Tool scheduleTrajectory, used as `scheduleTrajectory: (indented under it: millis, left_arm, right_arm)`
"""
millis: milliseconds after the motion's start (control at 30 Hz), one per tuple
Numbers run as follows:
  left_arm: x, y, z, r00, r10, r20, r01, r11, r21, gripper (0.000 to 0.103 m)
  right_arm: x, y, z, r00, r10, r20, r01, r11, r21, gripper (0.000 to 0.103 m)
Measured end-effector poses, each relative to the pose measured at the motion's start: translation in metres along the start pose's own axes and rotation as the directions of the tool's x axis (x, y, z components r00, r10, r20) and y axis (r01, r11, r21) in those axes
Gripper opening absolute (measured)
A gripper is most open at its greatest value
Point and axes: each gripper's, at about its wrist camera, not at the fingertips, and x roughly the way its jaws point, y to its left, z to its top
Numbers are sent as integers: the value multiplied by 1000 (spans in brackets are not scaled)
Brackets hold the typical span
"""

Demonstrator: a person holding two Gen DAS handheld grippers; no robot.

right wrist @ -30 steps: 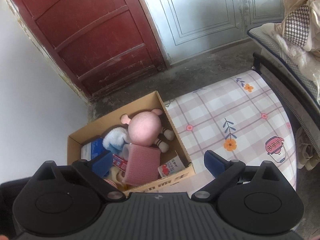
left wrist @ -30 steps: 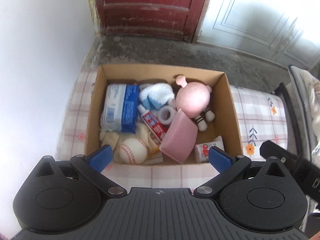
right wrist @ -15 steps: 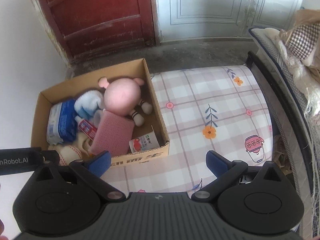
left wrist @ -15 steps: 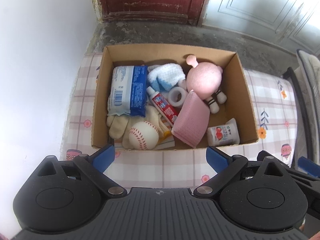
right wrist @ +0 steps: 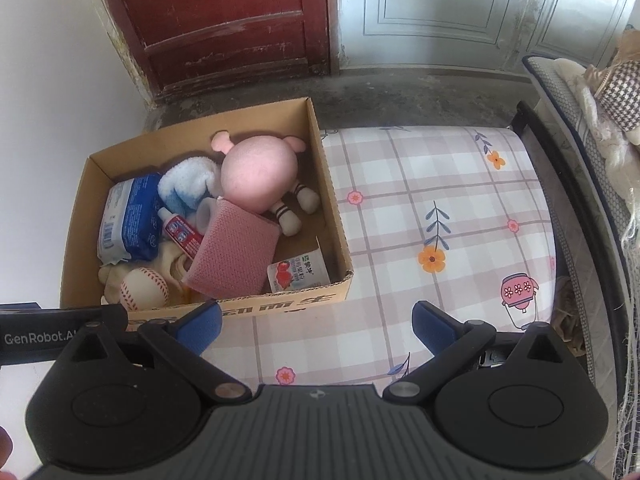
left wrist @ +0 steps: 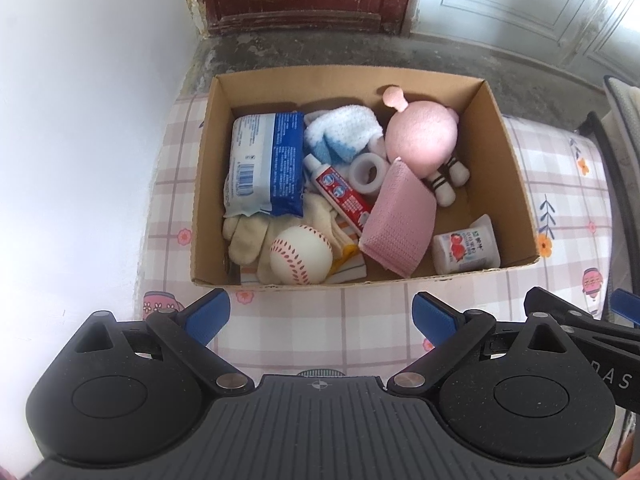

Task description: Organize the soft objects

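A cardboard box (left wrist: 516, 184) (right wrist: 332, 208) stands on a checked cloth. In it lie a pink plush doll (left wrist: 420, 138) (right wrist: 260, 178), a pink knitted cloth (left wrist: 398, 226) (right wrist: 236, 254), a blue-white knit (left wrist: 340, 132), cream gloves (left wrist: 248, 236), a baseball (left wrist: 300, 254) (right wrist: 143, 289), a blue wipes pack (left wrist: 268, 164), a toothpaste tube (left wrist: 340, 194), a tape roll (left wrist: 368, 168) and a small pouch (left wrist: 466, 246) (right wrist: 298, 272). My left gripper (left wrist: 320, 314) is open and empty above the box's near edge. My right gripper (right wrist: 318, 324) is open and empty over the cloth, right of the box.
The checked cloth (right wrist: 440, 208) covers a low table beside a white wall (left wrist: 80, 120). A red door (right wrist: 224, 20) and concrete floor lie beyond. A bed edge with bedding (right wrist: 592, 120) runs along the right side.
Both grippers have risen and pulled back from the box, so the box looks smaller and farther. The right gripper has swung to the right. Nothing in the box has moved.
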Motion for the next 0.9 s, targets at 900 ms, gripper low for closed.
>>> scheduleTrajectory:
  millis: [900]
  left_arm:
    - [9, 5, -2, 999, 42, -15, -41, 999, 22, 95]
  right_arm:
    - [13, 11, 0, 999, 1, -48, -2, 1000, -29, 103]
